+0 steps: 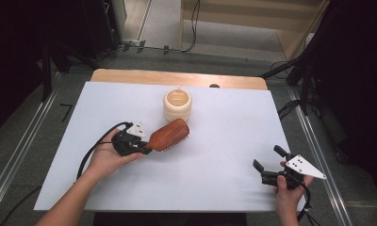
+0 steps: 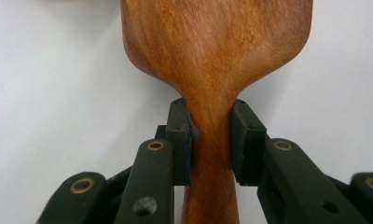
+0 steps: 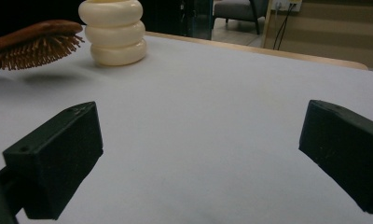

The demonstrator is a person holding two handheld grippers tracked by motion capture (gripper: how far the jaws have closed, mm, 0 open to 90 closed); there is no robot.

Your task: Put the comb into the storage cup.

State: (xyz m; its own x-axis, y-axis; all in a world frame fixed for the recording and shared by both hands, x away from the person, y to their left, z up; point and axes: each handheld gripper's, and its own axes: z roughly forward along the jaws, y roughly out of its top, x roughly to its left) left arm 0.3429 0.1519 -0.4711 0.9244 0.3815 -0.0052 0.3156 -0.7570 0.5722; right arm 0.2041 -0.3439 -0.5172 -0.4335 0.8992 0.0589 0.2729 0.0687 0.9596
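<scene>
Our left gripper (image 2: 211, 140) clamps its flat black pads on the narrow neck of the wooden hairbrush (image 1: 168, 135), whose smooth reddish grain flares into a broad rounded paddle. The brush hangs just above the matte white table (image 1: 224, 155) near its middle, bristles down, its head close in front of the cream ribbed holder (image 1: 177, 105), a stack of three glossy rings. Our right gripper (image 3: 201, 158) rests near the table's right edge, its blocky jaws spread wide with nothing between them.

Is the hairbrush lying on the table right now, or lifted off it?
Lifted. The right gripper view shows the hairbrush bristles-down above its shadow on the table; the left tool clamps its handle.
</scene>
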